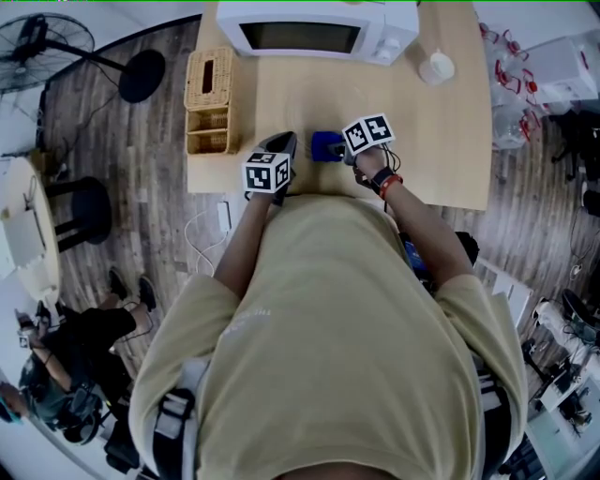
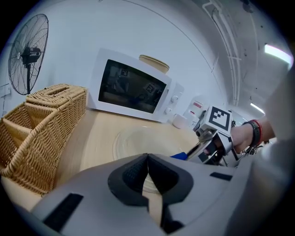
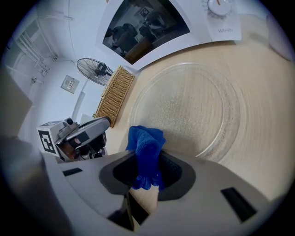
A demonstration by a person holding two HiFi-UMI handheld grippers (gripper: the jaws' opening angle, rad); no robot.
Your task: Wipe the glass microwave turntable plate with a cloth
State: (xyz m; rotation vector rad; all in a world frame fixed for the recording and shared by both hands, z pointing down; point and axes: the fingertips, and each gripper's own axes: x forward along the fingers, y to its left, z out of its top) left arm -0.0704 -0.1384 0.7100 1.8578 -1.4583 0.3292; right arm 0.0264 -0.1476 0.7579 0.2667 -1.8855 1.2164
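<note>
Pinching blue cloth [image 3: 146, 138], right gripper [image 3: 147, 171] low beside glass plate [image 3: 198, 106]

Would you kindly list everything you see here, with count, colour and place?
microwave: one, white, table's far edge.
turntable plate: one, clear glass, on the table before the microwave.
cloth: one, blue, between the right gripper's jaws.
wicker basket: one, tan, table's left edge.
container: one, white, right of the microwave.
table: one, light wood.
fan: one, black, left of the table.
left gripper: one, grey, jaws together.
right gripper: one, grey, shut on the cloth.
</note>
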